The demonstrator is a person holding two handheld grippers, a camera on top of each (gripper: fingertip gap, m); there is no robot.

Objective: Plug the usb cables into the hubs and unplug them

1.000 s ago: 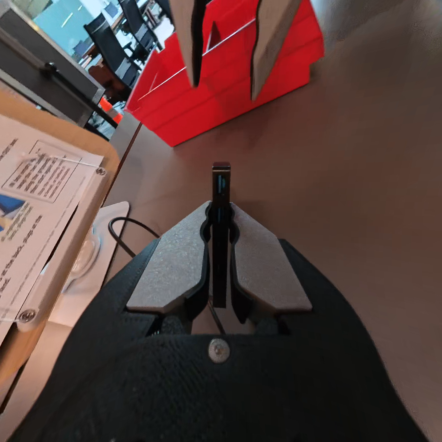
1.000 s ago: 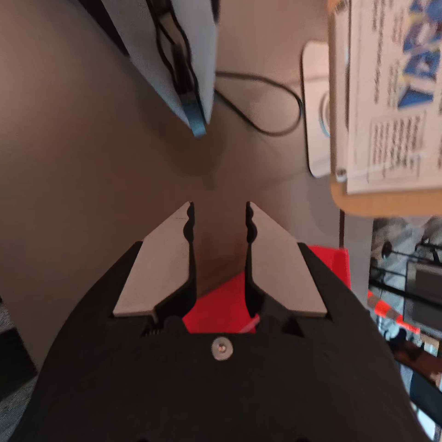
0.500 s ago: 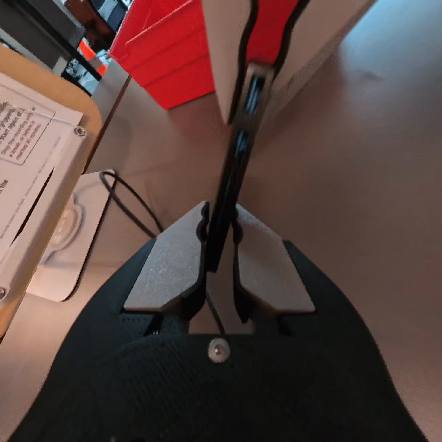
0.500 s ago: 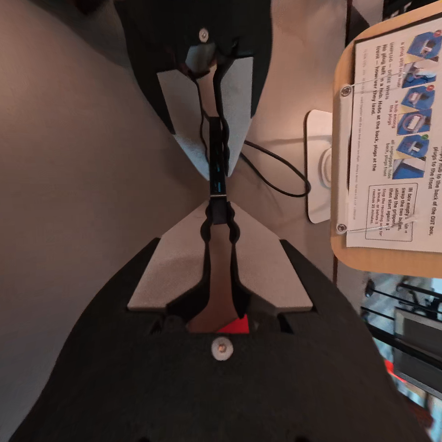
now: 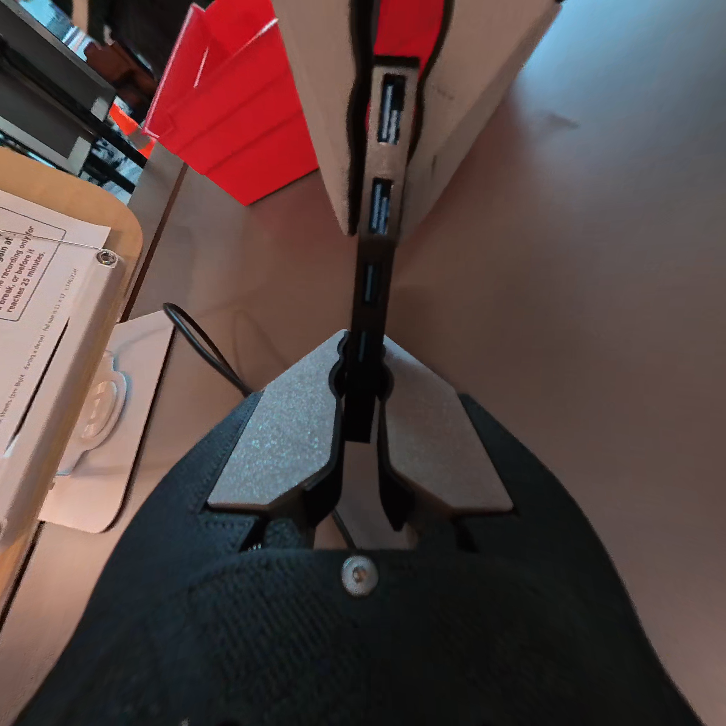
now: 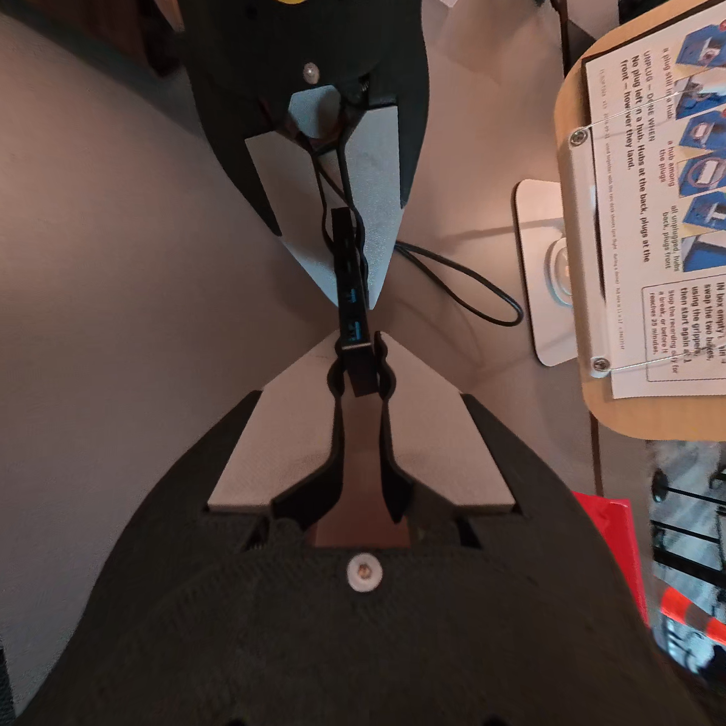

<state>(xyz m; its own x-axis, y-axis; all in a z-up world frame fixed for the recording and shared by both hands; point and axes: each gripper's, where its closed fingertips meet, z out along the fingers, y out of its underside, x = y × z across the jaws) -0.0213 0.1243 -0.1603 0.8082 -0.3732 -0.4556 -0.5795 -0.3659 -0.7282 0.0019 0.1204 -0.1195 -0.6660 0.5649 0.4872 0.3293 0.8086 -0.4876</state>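
Observation:
A slim black USB hub (image 5: 371, 283) with blue ports is held in the air between my two grippers, which face each other tip to tip. My left gripper (image 5: 363, 338) is shut on the hub's near end. My right gripper (image 5: 373, 231) is shut on its far end. In the right wrist view the hub (image 6: 349, 290) runs from the left gripper (image 6: 352, 308) above down into the right gripper (image 6: 359, 340). The hub's thin black cable (image 6: 471, 283) loops onto the table and passes back through the left jaws. No separate plug is in view.
A red bin (image 5: 243, 129) stands behind on the brown table (image 5: 569, 353). A wooden board (image 6: 648, 416) with an instruction sheet (image 6: 668, 235) lies to one side, with a white pad (image 6: 538, 275) beside it, under the cable loop.
My right gripper was open and apart from the hub; it has come in and shut on the hub's far end. The hub now sticks farther out of the left jaws.

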